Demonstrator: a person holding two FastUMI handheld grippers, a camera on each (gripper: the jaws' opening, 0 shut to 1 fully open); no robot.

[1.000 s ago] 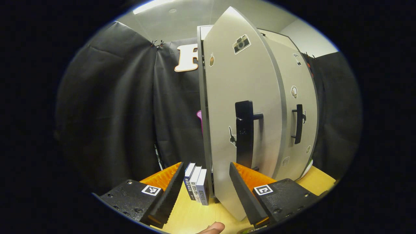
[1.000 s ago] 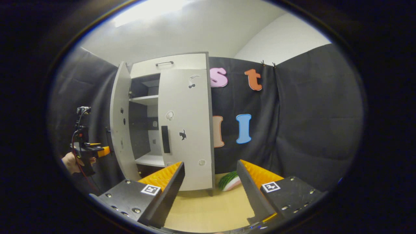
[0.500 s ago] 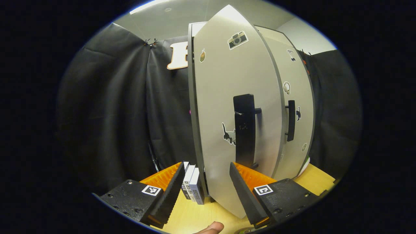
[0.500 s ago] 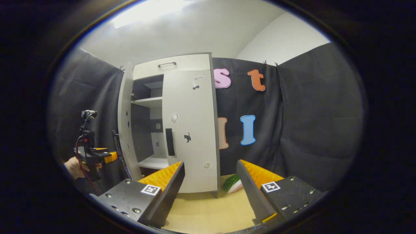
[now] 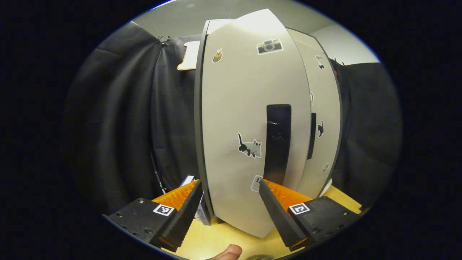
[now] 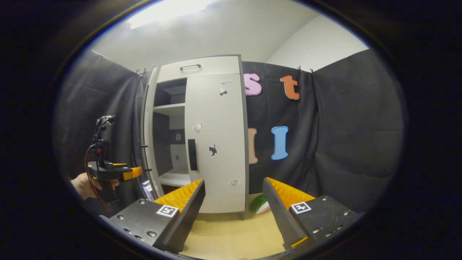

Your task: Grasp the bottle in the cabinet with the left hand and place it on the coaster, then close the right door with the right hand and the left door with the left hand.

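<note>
Filling the centre of the left gripper view, the cabinet's left door (image 5: 249,144) stands partly open, with the left gripper (image 5: 229,209) spread wide before it. In the right gripper view, the right gripper (image 6: 234,213) gapes empty over the bench (image 6: 231,234), the shut right door (image 6: 216,144) mid-frame.

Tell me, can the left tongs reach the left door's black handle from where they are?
Probably yes. The left tongs are open right in front of the left door, and its black handle stands just above one finger with nothing between.
</note>
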